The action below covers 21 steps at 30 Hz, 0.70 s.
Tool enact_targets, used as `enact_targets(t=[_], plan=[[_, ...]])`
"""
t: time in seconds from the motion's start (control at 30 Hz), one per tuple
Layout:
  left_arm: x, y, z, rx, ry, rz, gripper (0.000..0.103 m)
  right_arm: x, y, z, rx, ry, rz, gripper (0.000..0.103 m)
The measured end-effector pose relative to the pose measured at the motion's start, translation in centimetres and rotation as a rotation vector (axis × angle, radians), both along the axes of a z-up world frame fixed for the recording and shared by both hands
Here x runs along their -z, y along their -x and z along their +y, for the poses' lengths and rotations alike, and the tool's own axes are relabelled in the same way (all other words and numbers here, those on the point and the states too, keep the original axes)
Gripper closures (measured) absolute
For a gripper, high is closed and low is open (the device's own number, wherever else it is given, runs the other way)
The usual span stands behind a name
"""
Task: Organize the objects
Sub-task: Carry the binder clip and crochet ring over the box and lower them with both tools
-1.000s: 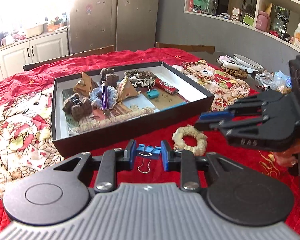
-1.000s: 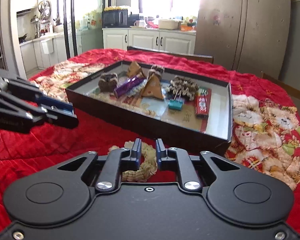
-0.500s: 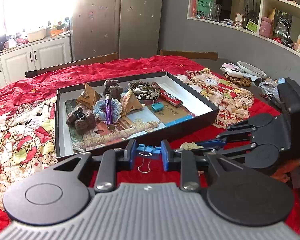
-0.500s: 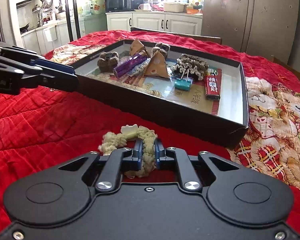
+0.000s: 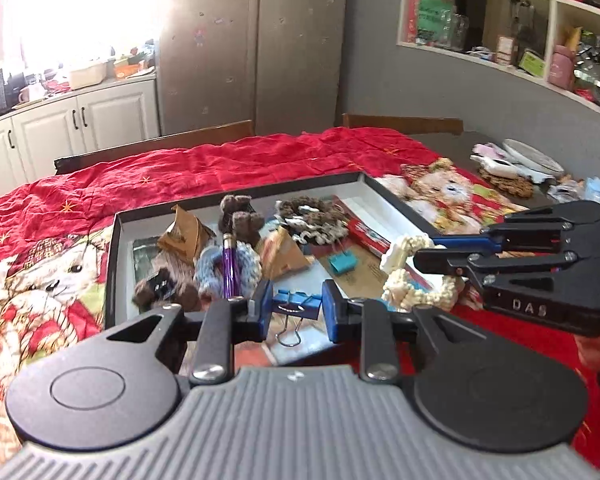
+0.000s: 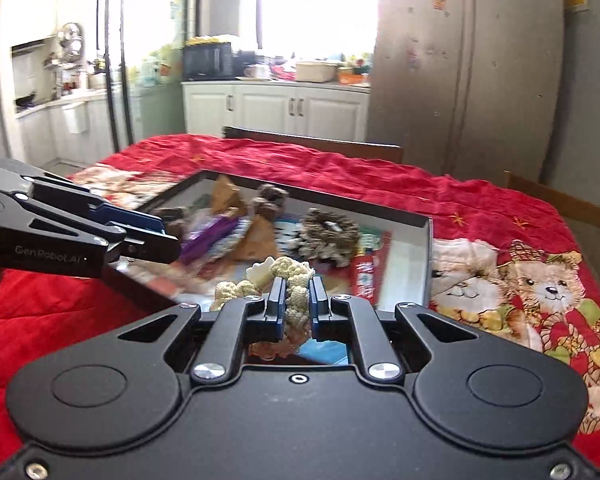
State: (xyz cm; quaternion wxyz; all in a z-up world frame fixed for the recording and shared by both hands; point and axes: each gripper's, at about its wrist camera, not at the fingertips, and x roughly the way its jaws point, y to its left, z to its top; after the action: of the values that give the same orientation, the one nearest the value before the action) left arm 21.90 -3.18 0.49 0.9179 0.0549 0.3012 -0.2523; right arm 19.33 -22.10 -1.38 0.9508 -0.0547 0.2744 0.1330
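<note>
My left gripper (image 5: 293, 304) is shut on a blue binder clip (image 5: 295, 303) and holds it over the near edge of the black box (image 5: 112, 264). My right gripper (image 6: 297, 300) is shut on a cream scrunchie (image 6: 288, 280) and holds it lifted over the box's right side; the scrunchie also shows in the left wrist view (image 5: 400, 276). Inside the box lie brown paper pyramids (image 5: 186, 232), a purple tube (image 5: 231, 264) on a blue scrunchie, brown fuzzy scrunchies (image 5: 240, 216), a teal clip (image 5: 342, 261) and a red packet (image 5: 370, 236).
The box sits on a red quilt (image 5: 220, 160) with teddy bear prints. Wooden chair backs (image 5: 160, 148) stand behind the table. Plates and small clutter (image 5: 520, 164) lie at the far right. White cabinets and a fridge are beyond.
My right gripper lifted the cream scrunchie off the quilt and carried it up over the box. My left gripper rose and moved forward over the box edge with the clip.
</note>
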Motion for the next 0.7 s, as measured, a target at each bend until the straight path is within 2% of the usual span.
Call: enact_targets(t=[0.2,0.7], plan=[[1.7,-3.1,-1.9,-0.025,-0.015,0.025,0.073,1.5,-3.0,-0.6,0.050,0.003,0.002,0.092],[4.2,-5.1,-4.2,-0.036,-0.070,0.037,0.073,4.0,-5.5,-1.7,0.067,-0.020,0.016,0.092]])
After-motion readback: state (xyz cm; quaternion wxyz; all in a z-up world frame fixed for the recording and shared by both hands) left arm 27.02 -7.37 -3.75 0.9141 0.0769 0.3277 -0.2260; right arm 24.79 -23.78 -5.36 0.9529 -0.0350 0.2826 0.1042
